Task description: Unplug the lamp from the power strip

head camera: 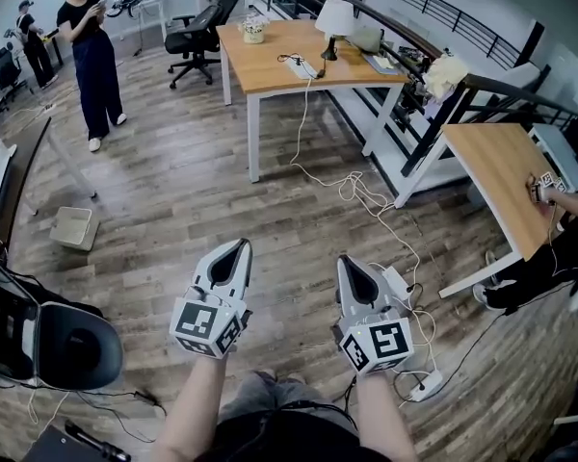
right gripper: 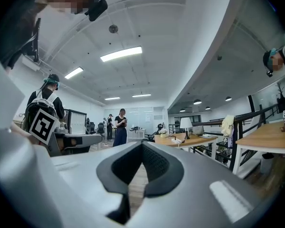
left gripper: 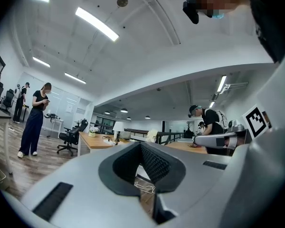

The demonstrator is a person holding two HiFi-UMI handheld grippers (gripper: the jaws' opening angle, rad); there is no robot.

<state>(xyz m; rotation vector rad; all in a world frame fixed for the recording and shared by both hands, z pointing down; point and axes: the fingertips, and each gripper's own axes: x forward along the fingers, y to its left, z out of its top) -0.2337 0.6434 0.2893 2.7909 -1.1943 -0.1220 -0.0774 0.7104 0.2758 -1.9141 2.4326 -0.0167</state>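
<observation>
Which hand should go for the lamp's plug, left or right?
Right, probably, though only just. The lamp and power strip sit on the far desk, slightly toward the side of the right gripper. The left gripper is shut and empty too, and both are far off.

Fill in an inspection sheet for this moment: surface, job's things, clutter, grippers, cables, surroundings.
Surface: wooden desk with white legs, across the room.
Job's things: white-shaded lamp and power strip on that desk, far from both grippers.
Clutter: flower pot on the desk; basket on the floor.
Grippers: left gripper and right gripper shut, empty, held over the plank floor.
Cables: white cable trails from the desk across the floor; second power strip on the floor.
Surroundings: standing person, office chair, second desk.
</observation>
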